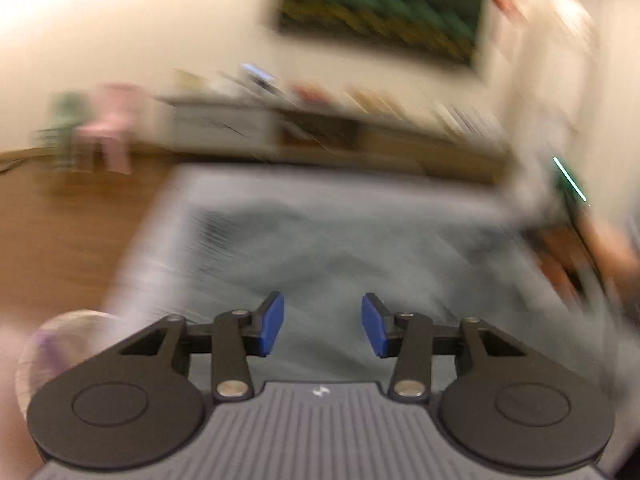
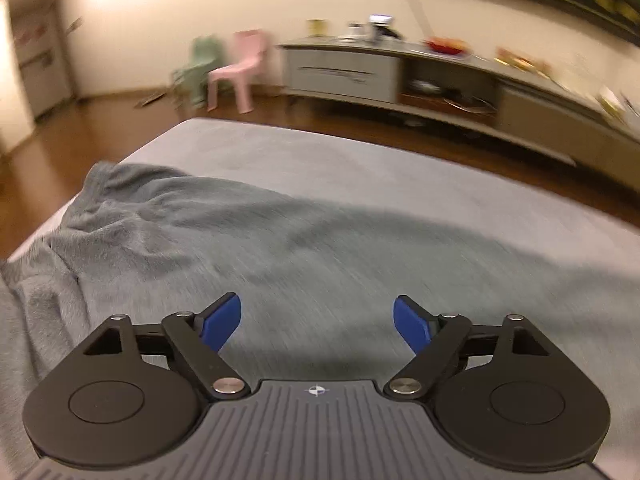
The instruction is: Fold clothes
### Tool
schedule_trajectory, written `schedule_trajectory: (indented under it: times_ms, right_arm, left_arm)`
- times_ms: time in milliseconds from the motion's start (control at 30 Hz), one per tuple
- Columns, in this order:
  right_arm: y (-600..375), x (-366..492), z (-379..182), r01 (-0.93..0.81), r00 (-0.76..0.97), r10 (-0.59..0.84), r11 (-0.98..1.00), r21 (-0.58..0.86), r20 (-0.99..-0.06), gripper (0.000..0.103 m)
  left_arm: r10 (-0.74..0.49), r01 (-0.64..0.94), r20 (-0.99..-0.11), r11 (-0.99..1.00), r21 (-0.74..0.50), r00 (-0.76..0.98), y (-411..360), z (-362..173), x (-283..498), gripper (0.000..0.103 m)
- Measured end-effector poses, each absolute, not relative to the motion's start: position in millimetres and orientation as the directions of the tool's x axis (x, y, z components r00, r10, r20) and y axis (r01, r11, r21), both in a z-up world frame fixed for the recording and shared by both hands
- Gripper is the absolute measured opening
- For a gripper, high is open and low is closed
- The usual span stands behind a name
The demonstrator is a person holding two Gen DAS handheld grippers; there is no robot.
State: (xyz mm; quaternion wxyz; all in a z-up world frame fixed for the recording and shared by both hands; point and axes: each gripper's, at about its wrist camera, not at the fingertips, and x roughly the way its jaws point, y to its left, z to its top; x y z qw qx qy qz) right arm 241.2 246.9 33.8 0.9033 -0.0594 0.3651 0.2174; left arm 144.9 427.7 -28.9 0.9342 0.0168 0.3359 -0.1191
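Observation:
A grey-green fleecy garment [image 2: 208, 232] lies spread and rumpled on a light grey bed [image 2: 360, 160], reaching from the left edge toward the right. My right gripper [image 2: 317, 326] hovers over the garment's near part, open wide, with nothing between its blue pads [image 2: 412, 326]. The left wrist view is heavily blurred; there the same garment [image 1: 320, 248] shows as a darker patch on the bed [image 1: 168, 216]. My left gripper [image 1: 323, 326] stands partly open above it, nothing between its blue pads [image 1: 272, 324]. At the right edge a hand [image 1: 616, 252] holds the other gripper, smeared by motion.
Wooden floor [image 2: 100, 128] surrounds the bed. A low TV cabinet [image 2: 400, 76] runs along the far wall with small items on top. A pink chair [image 2: 240, 68] and a green chair [image 2: 198, 68] stand left of it. A dark framed picture [image 1: 380, 12] hangs above.

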Motion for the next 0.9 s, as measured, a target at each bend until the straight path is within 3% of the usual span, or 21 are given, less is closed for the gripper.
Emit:
schedule_trajectory:
  times_ms: [100, 200, 233, 267, 300, 333, 367, 567, 667, 767, 833, 900]
  right_arm:
    - [277.8, 269.0, 21.3, -0.510, 0.606, 0.351, 0.860, -0.010, -0.714, 0.085]
    - [288.3, 286.9, 14.3, -0.542, 0.599, 0.341, 0.839, -0.054, -0.725, 0.080]
    - [290.5, 294.8, 9.1, -0.559, 0.570, 0.344, 0.828, -0.046, -0.746, 0.058]
    - [292.1, 302.1, 4.8, -0.576, 0.546, 0.351, 0.817, -0.037, -0.761, 0.051]
    - [291.3, 306.5, 4.7, -0.587, 0.546, 0.369, 0.809, -0.029, -0.752, 0.037]
    - [292.1, 310.4, 4.9, -0.588, 0.550, 0.364, 0.808, -0.040, -0.752, 0.013]
    - [292.6, 314.8, 5.2, -0.585, 0.559, 0.353, 0.809, -0.056, -0.750, 0.005]
    - [276.6, 373.4, -1.5, -0.392, 0.699, 0.096, 0.880, -0.267, -0.709, 0.002]
    - [260.6, 397.4, -2.1, -0.302, 0.706, 0.003, 0.906, -0.297, -0.709, 0.003]
    - [254.3, 368.3, 25.6, -0.350, 0.720, 0.152, 0.922, -0.165, -0.677, 0.007]
    - [263.4, 332.2, 34.2, -0.507, 0.625, 0.344, 0.861, -0.029, -0.701, 0.008]
    - [279.6, 310.5, 20.1, -0.617, 0.523, 0.390, 0.787, -0.021, -0.758, 0.009]
  left_arm:
    - [-0.219, 0.401, -0.734, 0.913, 0.078, 0.643, 367.0, -69.8, 149.2, 0.038]
    - [-0.244, 0.461, -0.780, 0.885, 0.064, 0.577, 354.4, -94.3, 148.0, 0.036]
    - [-0.256, 0.470, -0.774, 0.881, 0.061, 0.579, 356.1, -96.0, 144.7, 0.036]
    - [-0.265, 0.474, -0.772, 0.879, 0.053, 0.577, 357.7, -97.7, 142.9, 0.036]
    - [-0.271, 0.474, -0.774, 0.879, 0.042, 0.572, 359.3, -99.4, 142.4, 0.036]
    - [-0.275, 0.480, -0.775, 0.877, 0.040, 0.568, 360.2, -100.2, 141.0, 0.036]
    - [-0.278, 0.490, -0.775, 0.871, 0.046, 0.567, 360.5, -100.3, 139.0, 0.036]
    - [-0.295, 0.537, -0.782, 0.841, 0.060, 0.549, 358.2, -100.5, 134.6, 0.037]
    - [-0.296, 0.523, -0.773, 0.851, 0.053, 0.560, 362.7, -95.0, 134.1, 0.035]
    - [-0.311, 0.509, -0.738, 0.859, 0.051, 0.599, 363.0, -87.5, 141.7, 0.036]
    - [-0.321, 0.501, -0.714, 0.864, 0.048, 0.622, 362.3, -82.9, 147.1, 0.034]
    - [-0.320, 0.506, -0.724, 0.861, 0.047, 0.612, 359.5, -85.6, 150.3, 0.035]
